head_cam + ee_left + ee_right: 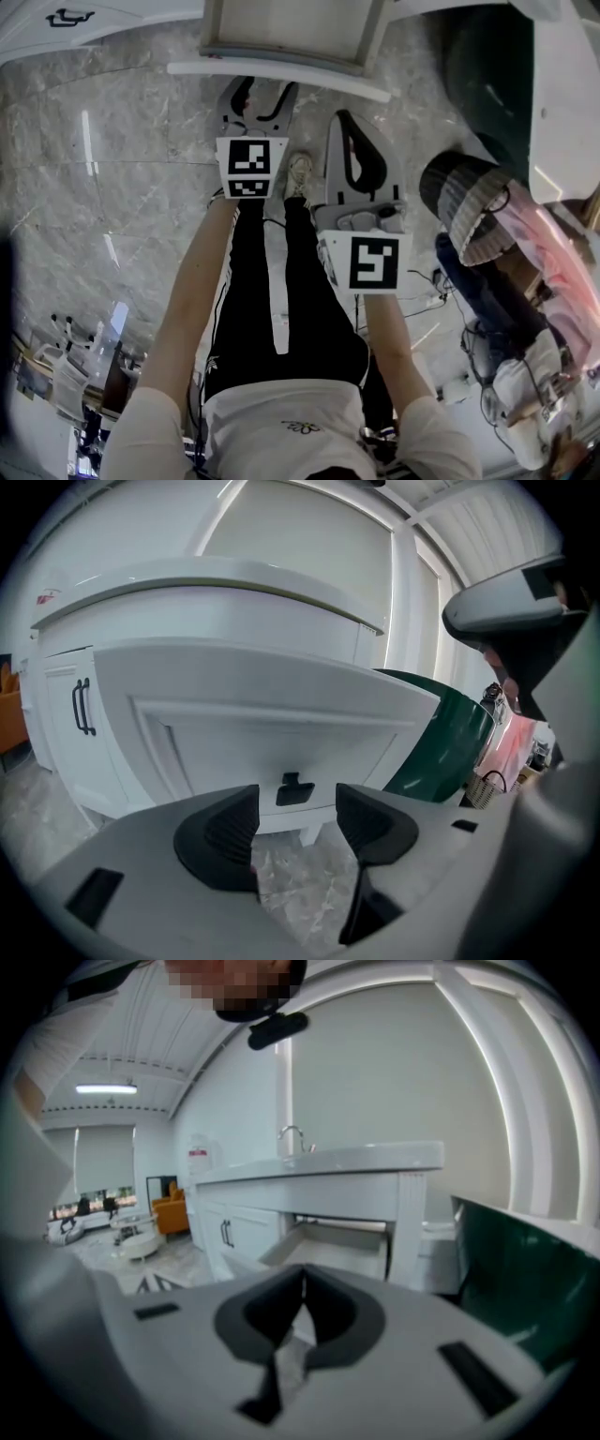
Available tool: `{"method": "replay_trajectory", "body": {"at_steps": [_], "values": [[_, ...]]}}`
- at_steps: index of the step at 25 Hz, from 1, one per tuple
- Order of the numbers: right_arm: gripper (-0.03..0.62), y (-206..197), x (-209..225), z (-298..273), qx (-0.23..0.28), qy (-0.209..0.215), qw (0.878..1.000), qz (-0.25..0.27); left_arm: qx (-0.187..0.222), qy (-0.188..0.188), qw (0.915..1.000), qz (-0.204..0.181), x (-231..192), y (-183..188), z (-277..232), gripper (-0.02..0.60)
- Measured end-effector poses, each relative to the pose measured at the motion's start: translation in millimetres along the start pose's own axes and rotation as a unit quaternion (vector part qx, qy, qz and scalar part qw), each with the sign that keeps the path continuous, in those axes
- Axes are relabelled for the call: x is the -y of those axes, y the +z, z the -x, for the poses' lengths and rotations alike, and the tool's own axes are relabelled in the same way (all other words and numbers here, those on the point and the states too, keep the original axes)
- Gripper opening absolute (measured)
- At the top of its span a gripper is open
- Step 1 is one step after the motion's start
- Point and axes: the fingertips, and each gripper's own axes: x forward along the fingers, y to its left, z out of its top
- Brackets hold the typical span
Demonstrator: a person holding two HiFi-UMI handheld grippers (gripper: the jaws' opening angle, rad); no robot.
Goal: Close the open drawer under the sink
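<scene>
my left gripper sits with jaws wide and empty, facing the pulled-out drawer under the sink counter, right gripper closed on nothing; an off-centre push could snag the handle and skew it

Grey marbled floor fills the left of the head view; a dark green bin stands upper right; a striped beanie shows at right; an orange armchair sits mid-left in the right gripper view.
</scene>
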Motion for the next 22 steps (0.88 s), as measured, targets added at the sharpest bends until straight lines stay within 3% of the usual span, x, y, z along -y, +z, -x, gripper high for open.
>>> {"method": "replay_trajectory", "body": {"at_steps": [5, 13, 22], "values": [[0.029, -5.6, -4.4, -3.3, -0.005, 0.006, 1.0, 0.001, -0.005, -0.001, 0.9998, -0.022, 1.8, 0.7, -11.4, 0.262], [0.029, -13.3, 1.9, -7.9, -0.016, 0.004, 1.0, 0.002, -0.018, 0.023, 0.999, -0.034, -2.9, -4.5, -22.1, 0.156], [0.029, -15.0, 6.6, -9.7, -0.016, 0.0, 1.0, -0.002, -0.016, 0.021, 0.9985, -0.048, -3.0, -3.7, -21.8, 0.149]]}}
